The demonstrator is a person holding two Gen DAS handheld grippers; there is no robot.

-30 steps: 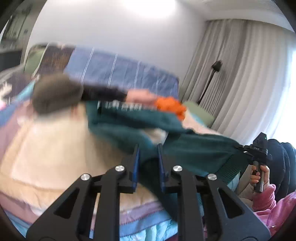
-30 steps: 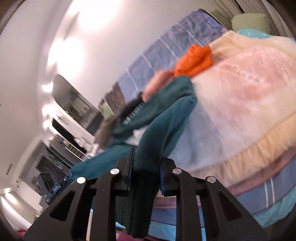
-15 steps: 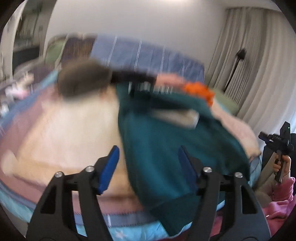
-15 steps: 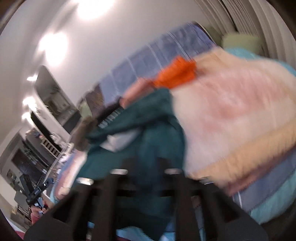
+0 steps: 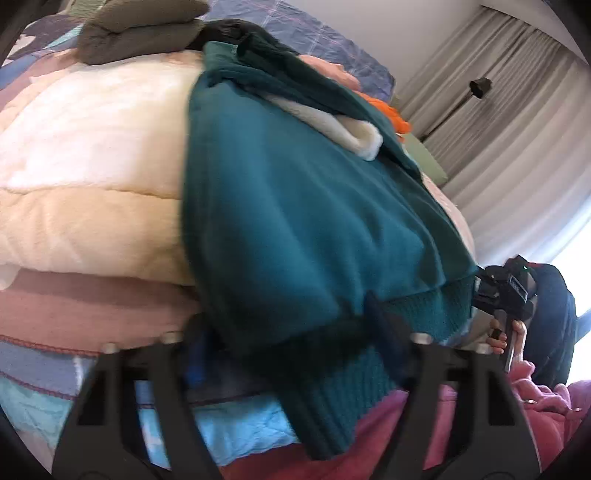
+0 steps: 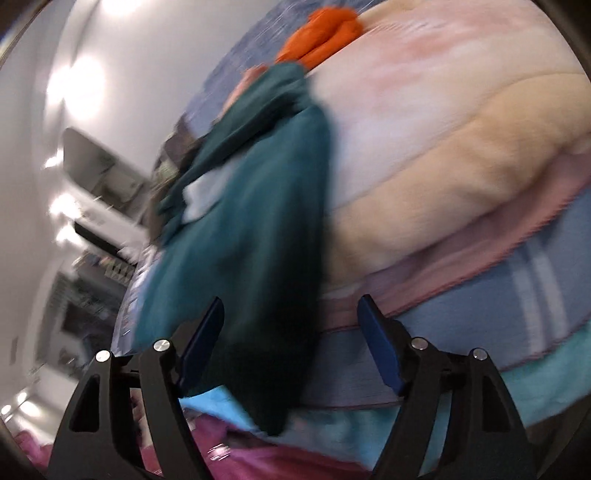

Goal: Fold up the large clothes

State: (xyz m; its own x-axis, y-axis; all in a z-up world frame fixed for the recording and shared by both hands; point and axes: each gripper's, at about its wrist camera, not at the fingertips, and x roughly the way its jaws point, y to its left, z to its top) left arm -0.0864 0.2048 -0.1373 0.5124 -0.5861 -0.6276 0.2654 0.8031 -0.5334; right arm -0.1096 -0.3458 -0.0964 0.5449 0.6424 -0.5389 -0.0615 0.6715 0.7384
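Observation:
A teal sweater (image 5: 303, 206) with a white fleece lining lies spread on the bed, its ribbed hem hanging over the near edge. My left gripper (image 5: 291, 343) is open, its fingers either side of the hem, holding nothing. In the right wrist view the sweater (image 6: 243, 240) drapes down between the open fingers of my right gripper (image 6: 291, 336), which is not closed on it. The right gripper also shows in the left wrist view (image 5: 509, 291) at the sweater's right corner.
The bed carries a cream and pink quilt (image 5: 88, 155). A folded grey-brown garment (image 5: 136, 33) and an orange garment (image 6: 321, 33) lie at the far side. Grey curtains (image 5: 517, 122) and a floor lamp stand right. A pink garment (image 5: 535, 413) is near the bed's front.
Both grippers have opened and let go of the sweater. It has dropped flat onto the quilt, and both grippers have lowered toward the bed's near edge.

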